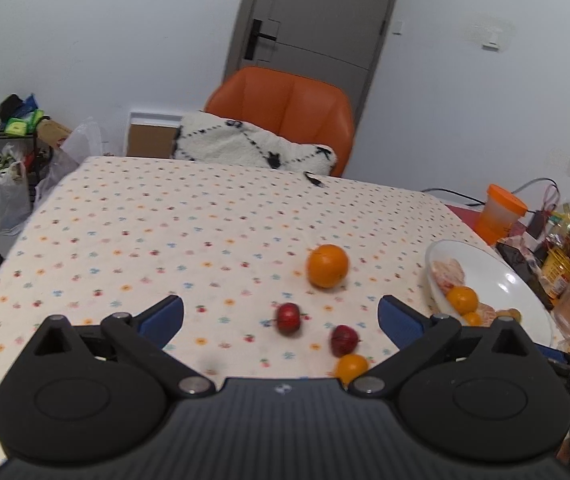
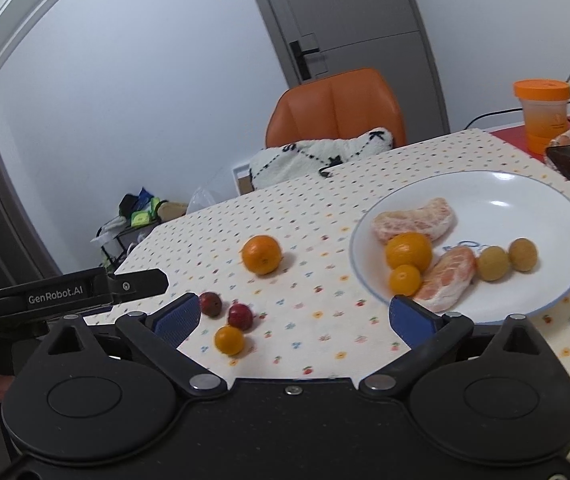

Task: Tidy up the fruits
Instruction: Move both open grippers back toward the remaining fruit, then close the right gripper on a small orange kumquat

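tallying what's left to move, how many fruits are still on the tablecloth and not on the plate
4. A large orange sits farthest back; two small dark red fruits lie side by side nearer; a small orange fruit sits closest. The grippers' bodies may hide more.

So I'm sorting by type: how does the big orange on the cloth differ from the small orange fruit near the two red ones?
The big orange is clearly larger and lies alone, farther up the tablecloth. The small orange fruit touches a red fruit. Both are round, orange, unpeeled and outside the plate.
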